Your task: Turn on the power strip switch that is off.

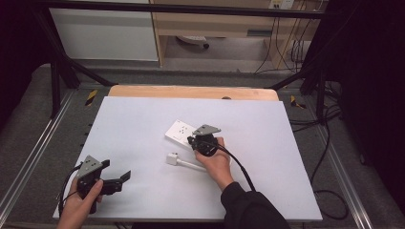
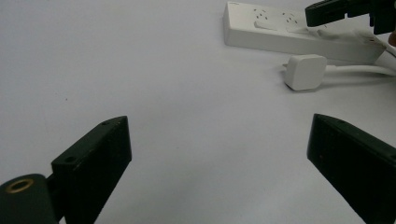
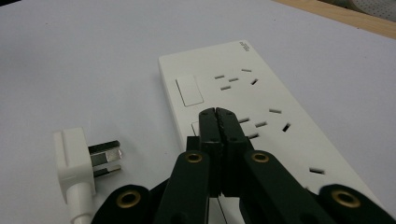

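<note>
We hold the right hand-held gripper (image 3: 218, 116) closed, empty, over the power strip (image 3: 261, 102); the plug (image 3: 74, 156) lies just left; the left hand-held gripper (image 1: 112, 181) waits wide, well apart.

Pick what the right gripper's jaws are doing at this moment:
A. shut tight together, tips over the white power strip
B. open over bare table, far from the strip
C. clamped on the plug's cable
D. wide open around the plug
A: in the right gripper view the right gripper has its jaws pressed together above the power strip, with the plug lying free beside it.
</note>
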`<state>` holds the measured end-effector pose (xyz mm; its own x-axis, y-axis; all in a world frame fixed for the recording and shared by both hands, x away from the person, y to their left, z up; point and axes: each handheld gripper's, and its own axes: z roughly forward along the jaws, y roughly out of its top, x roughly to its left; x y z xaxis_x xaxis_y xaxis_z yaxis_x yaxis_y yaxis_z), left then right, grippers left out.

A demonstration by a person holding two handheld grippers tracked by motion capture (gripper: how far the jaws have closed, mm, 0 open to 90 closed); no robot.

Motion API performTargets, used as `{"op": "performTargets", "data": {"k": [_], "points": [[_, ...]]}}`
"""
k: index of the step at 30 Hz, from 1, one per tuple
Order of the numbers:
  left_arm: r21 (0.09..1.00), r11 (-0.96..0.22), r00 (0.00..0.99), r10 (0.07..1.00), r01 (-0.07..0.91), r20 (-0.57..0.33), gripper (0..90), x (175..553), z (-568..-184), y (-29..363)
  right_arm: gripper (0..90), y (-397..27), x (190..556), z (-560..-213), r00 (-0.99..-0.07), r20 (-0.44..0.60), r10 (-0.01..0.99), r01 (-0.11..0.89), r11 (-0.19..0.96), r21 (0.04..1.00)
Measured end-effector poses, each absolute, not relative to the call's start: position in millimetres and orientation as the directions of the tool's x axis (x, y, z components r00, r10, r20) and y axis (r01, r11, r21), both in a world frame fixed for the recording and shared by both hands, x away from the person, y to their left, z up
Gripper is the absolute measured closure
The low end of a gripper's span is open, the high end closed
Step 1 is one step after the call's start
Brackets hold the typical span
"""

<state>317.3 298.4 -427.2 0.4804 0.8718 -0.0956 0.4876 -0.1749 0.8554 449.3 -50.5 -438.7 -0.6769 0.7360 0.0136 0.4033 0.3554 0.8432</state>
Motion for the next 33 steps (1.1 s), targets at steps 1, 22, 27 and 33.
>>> {"op": "performTargets", "data": {"k": [1,22,27,33], "points": [[0.855,-0.175,0.481,0.872,0.488,-0.096,6.4,317.2,-427.2,298.5,90.0,-50.3,449.5,-439.3,-0.678,0.01,0.735,0.4,0.358,0.844],[0.855,-0.177,0.483,0.87,0.488,-0.096,6.4,317.3,-427.4,298.1,90.0,-47.7,450.5,-445.2,-0.663,0.015,0.749,0.408,0.344,0.846],[0.855,-0.177,0.484,0.87,0.488,-0.096,6.4,317.3,-427.5,298.0,90.0,-48.0,450.6,-445.6,-0.665,0.011,0.747,0.404,0.346,0.847],[0.855,-0.177,0.484,0.87,0.488,-0.095,6.4,317.2,-427.5,298.0,90.0,-47.9,450.4,-445.8,-0.662,0.013,0.749,0.405,0.344,0.847]]}}
